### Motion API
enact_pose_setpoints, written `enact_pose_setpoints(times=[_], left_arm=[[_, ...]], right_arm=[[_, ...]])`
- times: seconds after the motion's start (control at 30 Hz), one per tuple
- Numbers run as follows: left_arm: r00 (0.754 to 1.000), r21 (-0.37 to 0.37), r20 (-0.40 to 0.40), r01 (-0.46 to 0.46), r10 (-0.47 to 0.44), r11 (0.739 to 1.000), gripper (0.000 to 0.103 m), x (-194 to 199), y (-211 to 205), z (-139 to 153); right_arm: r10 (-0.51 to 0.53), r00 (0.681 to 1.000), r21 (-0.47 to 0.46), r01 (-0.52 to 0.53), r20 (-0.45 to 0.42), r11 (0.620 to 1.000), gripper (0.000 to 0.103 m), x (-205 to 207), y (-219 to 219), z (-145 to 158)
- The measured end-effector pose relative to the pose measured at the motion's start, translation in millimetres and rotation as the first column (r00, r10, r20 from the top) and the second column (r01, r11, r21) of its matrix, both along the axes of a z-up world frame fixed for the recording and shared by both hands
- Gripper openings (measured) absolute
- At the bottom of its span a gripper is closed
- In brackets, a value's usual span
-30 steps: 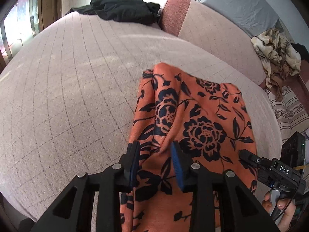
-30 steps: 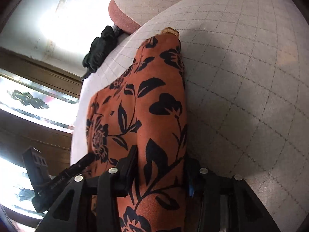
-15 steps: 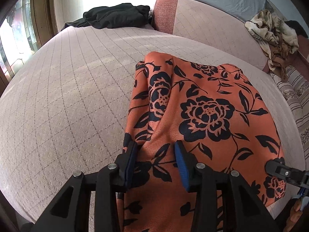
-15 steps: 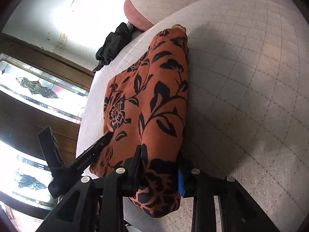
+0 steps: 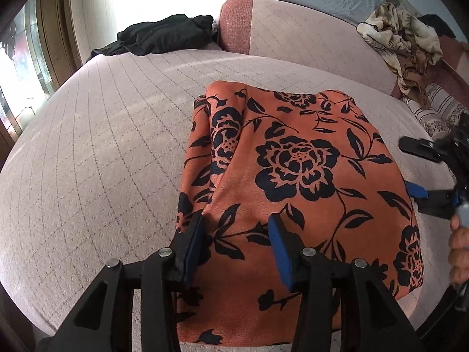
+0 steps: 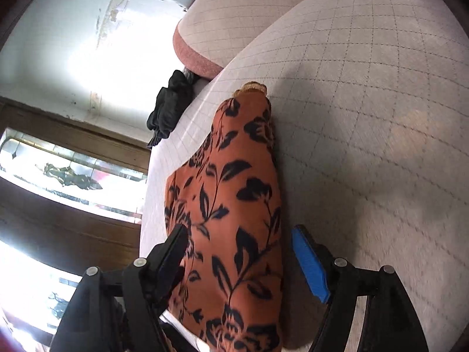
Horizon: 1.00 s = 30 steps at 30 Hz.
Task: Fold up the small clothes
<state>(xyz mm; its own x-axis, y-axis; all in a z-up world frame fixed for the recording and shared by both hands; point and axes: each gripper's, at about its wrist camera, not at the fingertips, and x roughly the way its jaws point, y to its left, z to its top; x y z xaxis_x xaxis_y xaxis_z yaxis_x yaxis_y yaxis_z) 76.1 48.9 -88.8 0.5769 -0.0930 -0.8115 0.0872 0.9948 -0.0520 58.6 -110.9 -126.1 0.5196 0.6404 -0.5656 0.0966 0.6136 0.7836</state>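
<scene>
An orange garment with a black flower print (image 5: 296, 176) lies folded on the pale quilted cushion (image 5: 96, 161). It also shows in the right wrist view (image 6: 234, 205), running away from the camera. My left gripper (image 5: 237, 228) is open, its jaws wide apart just above the garment's near left edge. My right gripper (image 6: 240, 240) is open and straddles the garment's near end without gripping it. The right gripper also shows at the right edge of the left wrist view (image 5: 422, 173), beside the garment's right side.
A black garment (image 5: 164, 36) lies at the far edge of the cushion. A backrest cushion (image 5: 293, 38) with a reddish end stands behind. A crumpled beige patterned cloth (image 5: 401, 38) lies at the far right. A window (image 6: 58, 176) is on the left.
Both grippers held the garment a second ago and have let it go. It has dropped flat onto the cushion, and the jaws have opened wide.
</scene>
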Motion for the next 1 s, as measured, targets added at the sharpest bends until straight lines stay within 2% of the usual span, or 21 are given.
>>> enact_pose_setpoints(times=[0.07, 0.1, 0.13, 0.17, 0.2, 0.23, 0.3, 0.33, 0.4, 0.43, 0.5, 0.57, 0.67, 0.7, 0.73, 0.8, 0.9, 0.97, 1.0], left_arm=[[1.000, -0.002, -0.008, -0.002, 0.002, 1.000, 0.047, 2, -1, -1], [1.000, -0.002, -0.006, -0.001, 0.001, 1.000, 0.047, 2, 0, -1], [1.000, -0.001, -0.002, 0.002, -0.002, 1.000, 0.047, 1, 0, -1], [1.000, 0.000, 0.000, 0.002, -0.002, 1.000, 0.047, -1, 0, -2], [1.000, -0.009, 0.002, 0.001, -0.001, 1.000, 0.047, -3, 0, 0], [1.000, -0.015, 0.004, -0.001, 0.001, 1.000, 0.047, -5, 0, -1], [1.000, -0.001, 0.009, 0.001, -0.001, 1.000, 0.048, -5, -4, -1], [1.000, 0.008, 0.010, 0.000, 0.000, 1.000, 0.048, -6, -5, -1], [1.000, -0.007, 0.006, -0.002, 0.002, 1.000, 0.048, -6, -2, 0], [1.000, -0.017, 0.003, 0.000, 0.000, 1.000, 0.048, -6, -1, 0], [1.000, -0.021, 0.001, 0.001, -0.001, 1.000, 0.048, -3, -1, -3], [1.000, -0.014, 0.006, -0.001, 0.001, 1.000, 0.048, -4, -2, -4], [1.000, -0.008, 0.011, -0.004, 0.004, 1.000, 0.048, -2, -2, -6], [1.000, -0.005, 0.009, -0.006, 0.006, 1.000, 0.048, 0, -2, -7], [1.000, -0.002, 0.006, -0.005, 0.005, 1.000, 0.048, 0, -3, -8], [1.000, -0.003, -0.005, -0.007, 0.007, 1.000, 0.048, 2, -2, -6], [0.999, -0.029, -0.006, -0.032, 0.032, 0.999, 0.048, -1, 1, 10], [0.999, -0.058, 0.035, -0.029, 0.031, 0.998, 0.048, -11, -1, 24], [0.999, -0.047, 0.043, -0.018, 0.020, 0.999, 0.048, -15, -4, 26]], right_arm=[[-0.006, 0.999, 0.011, 0.006, -0.051, 1.000, 0.075, 27, -5, -12], [0.010, 0.998, 0.026, -0.008, -0.061, 1.000, 0.061, 38, -1, -17], [0.044, 0.997, 0.018, -0.043, -0.066, 0.999, 0.037, 50, 5, -17], [0.046, 0.997, -0.052, -0.049, -0.063, 0.997, 0.036, 54, 12, -11], [0.059, 0.998, -0.105, -0.063, -0.036, 0.992, 0.031, 52, 19, -2], [0.069, 0.998, -0.164, -0.069, -0.009, 0.984, 0.030, 49, 25, 7], [0.063, 0.998, -0.267, -0.066, -0.020, 0.962, 0.029, 45, 31, 1], [0.055, 0.998, -0.275, -0.061, -0.030, 0.959, 0.031, 47, 31, -5], [0.025, 1.000, -0.199, -0.028, -0.016, 0.980, 0.039, 41, 23, -2], [0.015, 1.000, -0.172, -0.016, -0.011, 0.985, 0.054, 37, 19, 2], [0.009, 1.000, -0.140, -0.005, 0.026, 0.990, 0.068, 19, 12, 14], [-0.006, 1.000, -0.124, 0.009, 0.025, 0.992, 0.069, -5, 8, 20], [0.019, 0.998, -0.096, -0.024, -0.053, 0.995, 0.069, -30, 19, 1], [0.056, 0.996, -0.122, -0.065, -0.074, 0.990, 0.059, -33, 27, -6], [0.101, 0.992, -0.152, -0.110, -0.070, 0.982, 0.039, -35, 37, -9], [0.103, 0.994, -0.229, -0.110, -0.043, 0.967, 0.035, -38, 47, 2], [0.121, 0.992, -0.323, -0.122, -0.024, 0.939, 0.035, -41, 57, 14], [0.116, 0.993, -0.336, -0.120, -0.033, 0.934, 0.035, -43, 56, 6], [0.113, 0.993, -0.326, -0.116, -0.029, 0.938, 0.038, -45, 54, 3]])
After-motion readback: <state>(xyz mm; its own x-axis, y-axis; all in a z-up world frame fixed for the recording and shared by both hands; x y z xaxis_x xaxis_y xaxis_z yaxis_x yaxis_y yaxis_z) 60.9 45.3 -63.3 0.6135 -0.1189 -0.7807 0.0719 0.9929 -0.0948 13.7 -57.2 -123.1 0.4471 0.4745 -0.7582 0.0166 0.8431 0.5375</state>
